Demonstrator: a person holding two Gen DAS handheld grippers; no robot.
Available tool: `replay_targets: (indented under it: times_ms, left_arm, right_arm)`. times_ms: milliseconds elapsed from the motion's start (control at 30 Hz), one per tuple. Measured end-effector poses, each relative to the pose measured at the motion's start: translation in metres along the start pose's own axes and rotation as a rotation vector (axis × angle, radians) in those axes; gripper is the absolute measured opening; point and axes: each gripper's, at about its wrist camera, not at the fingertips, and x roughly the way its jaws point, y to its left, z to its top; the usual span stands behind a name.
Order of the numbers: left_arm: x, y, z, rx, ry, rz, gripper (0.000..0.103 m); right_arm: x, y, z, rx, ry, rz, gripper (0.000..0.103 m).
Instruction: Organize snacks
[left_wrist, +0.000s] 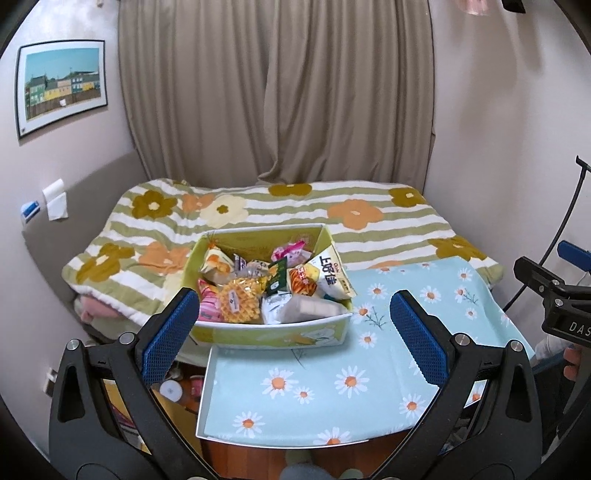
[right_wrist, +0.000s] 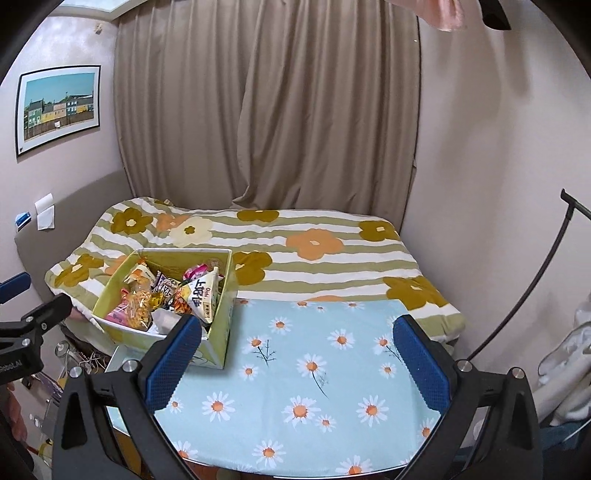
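A bed (left_wrist: 258, 218) under one striped, flower-patterned blanket is seen against closed beige curtains (left_wrist: 273, 92), its near edge hidden behind a counter (left_wrist: 332, 387) covered in daisy-print cloth, whose front edge is cut off by both views. One yellow-green box (left_wrist: 273, 334) is set on the counter's far left corner, heaped with snack packets (left_wrist: 258, 291) too crowded to be counted, a white bag (right_wrist: 202, 293) with red lettering being tilted against its right wall. Two grippers are held above the counter, the left gripper (left_wrist: 291, 332) and the right gripper (right_wrist: 295, 358) each spread wide apart and clamped on nothing, the left's blue pad covering part of the box.
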Motion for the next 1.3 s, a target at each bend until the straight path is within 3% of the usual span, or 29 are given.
replay_targets:
  times_ms: [1300]
  left_arm:
    - [-0.002,-0.007,0.005,0.019,-0.015,0.006,0.103]
  right_arm:
    - [-0.010,-0.006,0.001,0.021,-0.024,-0.024,0.103]
